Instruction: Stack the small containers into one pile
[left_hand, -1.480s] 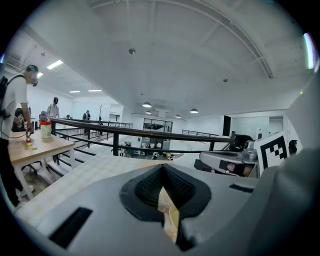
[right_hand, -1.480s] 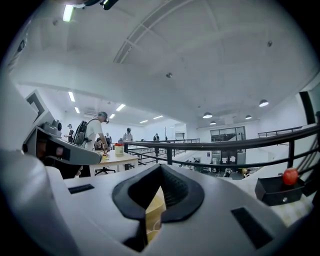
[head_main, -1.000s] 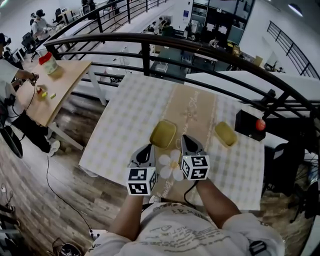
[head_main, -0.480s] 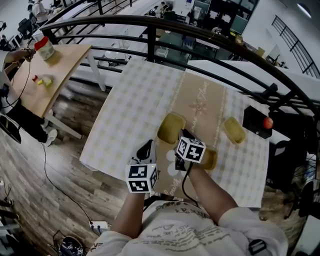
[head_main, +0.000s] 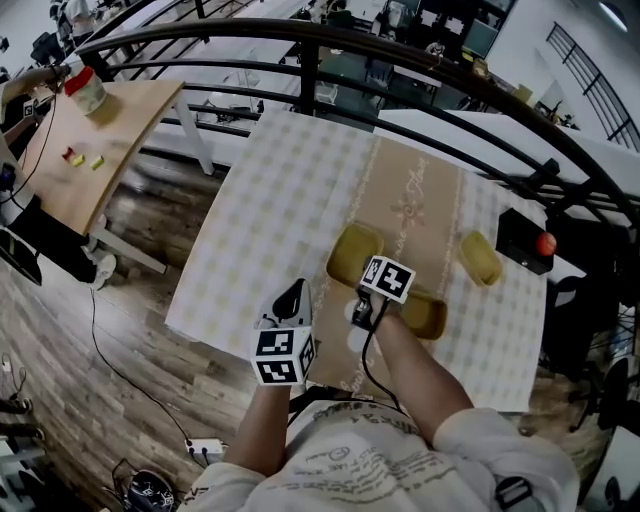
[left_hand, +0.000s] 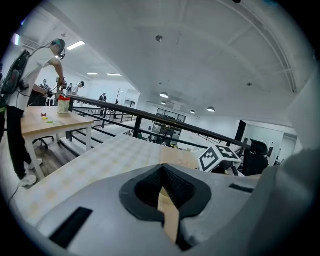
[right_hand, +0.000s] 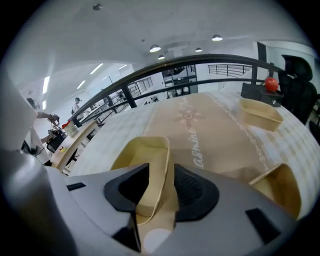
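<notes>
Three small yellow containers lie on the checked table (head_main: 260, 210): a middle container (head_main: 352, 250), one to its near right (head_main: 428, 318), and a far-right container (head_main: 481, 258). My right gripper (head_main: 370, 270) tilts down over the middle container's near-right rim. In the right gripper view its jaws have just been opening and the right gripper (right_hand: 161, 175) stands open astride that middle container's (right_hand: 142, 160) side wall, with gaps beside the pads. My left gripper (head_main: 296, 290) hovers at the near table edge, left of the containers; in its own view the left gripper (left_hand: 161, 170) is shut and holds nothing.
A black box with a red button (head_main: 545, 243) sits at the table's far right edge. A dark railing (head_main: 300, 40) runs behind the table. A wooden desk (head_main: 70, 150) with a jar (head_main: 88, 95) stands left across the floor. A person (left_hand: 27, 75) stands by it.
My right gripper has dropped from beside the left one, pitched downward and come onto the middle container's rim. My left gripper has shifted a little toward the near table edge.
</notes>
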